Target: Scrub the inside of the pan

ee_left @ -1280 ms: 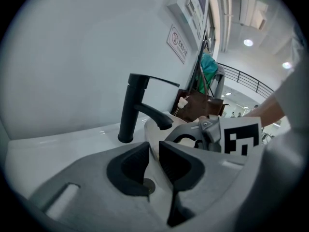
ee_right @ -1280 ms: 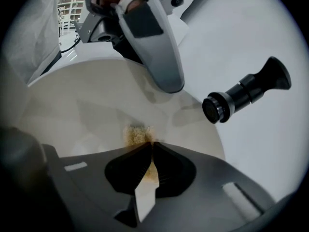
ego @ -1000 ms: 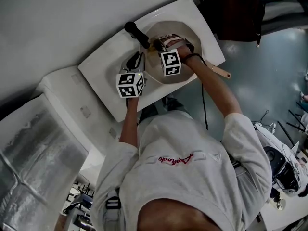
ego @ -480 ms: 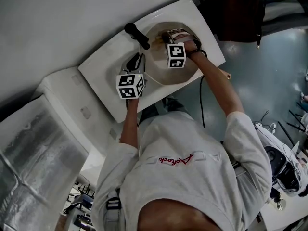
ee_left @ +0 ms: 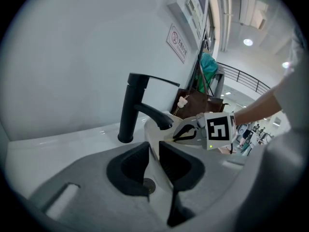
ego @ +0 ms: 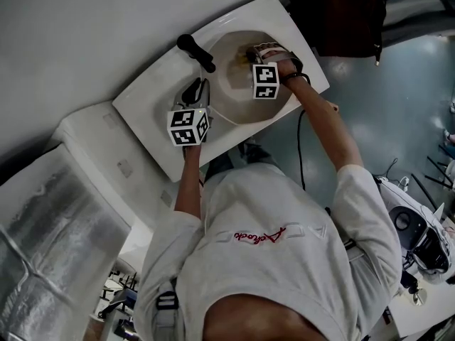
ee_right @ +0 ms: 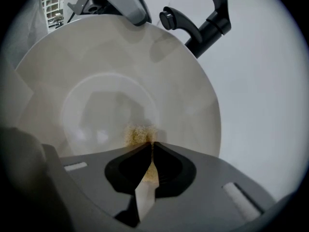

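A cream pan (ego: 234, 87) sits tilted in the white sink (ego: 146, 109), under the black tap (ego: 195, 52). My left gripper (ego: 197, 91) is shut on the pan's near rim; in the left gripper view the thin pan wall (ee_left: 153, 139) runs up between the jaws of that gripper (ee_left: 153, 151). My right gripper (ego: 250, 54) reaches into the pan at its far right side. In the right gripper view it (ee_right: 150, 146) is shut on a small yellow-brown scrub pad (ee_right: 140, 135), which presses on the pan's inner floor (ee_right: 106, 86).
The tap (ee_right: 203, 21) stands just past the pan's far rim and the white wall (ego: 85, 27) rises behind it. Bags (ego: 348, 13) hang beside the sink on the right. A grey floor (ego: 398, 105) lies to the right and a white cabinet (ego: 92, 155) to the left.
My right gripper has slid with the pad from the pan's left middle toward its far right side. The left gripper has kept its hold on the rim.
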Motion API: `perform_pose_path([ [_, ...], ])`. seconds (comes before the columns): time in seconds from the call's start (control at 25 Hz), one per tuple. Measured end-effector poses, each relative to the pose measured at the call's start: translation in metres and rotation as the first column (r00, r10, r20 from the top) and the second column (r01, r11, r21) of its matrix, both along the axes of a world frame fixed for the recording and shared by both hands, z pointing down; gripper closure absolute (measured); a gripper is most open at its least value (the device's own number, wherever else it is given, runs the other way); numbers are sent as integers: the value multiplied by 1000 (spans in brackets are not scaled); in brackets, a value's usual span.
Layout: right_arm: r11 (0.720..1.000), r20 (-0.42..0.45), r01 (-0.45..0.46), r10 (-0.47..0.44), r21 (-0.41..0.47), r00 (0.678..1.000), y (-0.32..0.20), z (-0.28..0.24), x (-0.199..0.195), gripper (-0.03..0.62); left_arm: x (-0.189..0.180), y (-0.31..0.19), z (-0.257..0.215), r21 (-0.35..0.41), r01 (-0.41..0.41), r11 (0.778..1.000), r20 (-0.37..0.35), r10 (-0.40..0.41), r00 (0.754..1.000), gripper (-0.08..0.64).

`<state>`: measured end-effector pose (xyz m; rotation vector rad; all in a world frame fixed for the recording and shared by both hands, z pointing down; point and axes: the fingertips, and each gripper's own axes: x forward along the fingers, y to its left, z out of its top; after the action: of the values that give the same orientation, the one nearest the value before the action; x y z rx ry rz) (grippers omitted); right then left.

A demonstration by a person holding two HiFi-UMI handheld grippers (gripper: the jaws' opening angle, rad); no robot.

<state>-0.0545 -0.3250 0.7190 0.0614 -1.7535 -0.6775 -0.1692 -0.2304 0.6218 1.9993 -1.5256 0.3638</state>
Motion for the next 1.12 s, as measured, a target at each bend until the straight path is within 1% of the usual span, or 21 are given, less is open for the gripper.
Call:
perform_pose_path([
  [0.28, 1000, -26, -23, 23, -9, 999, 10, 6, 25, 568, 0, 0, 1, 0, -5, 1000, 4, 5, 1000, 491],
  [0.48, 1000, -47, -22, 21, -15, 999, 22, 8, 36, 568, 1, -1, 0, 2, -4, 1000, 9, 4, 1000, 491],
  [0.8, 999, -74, -30, 27, -34, 997, 45, 11, 51, 568, 0, -1, 2, 4, -9, 1000, 15, 9, 1000, 489],
  [1.12, 998, -97, -28, 21, -62, 995, 68, 13, 56, 568, 0, -1, 2, 3, -10, 1000, 26, 10, 1000, 489],
])
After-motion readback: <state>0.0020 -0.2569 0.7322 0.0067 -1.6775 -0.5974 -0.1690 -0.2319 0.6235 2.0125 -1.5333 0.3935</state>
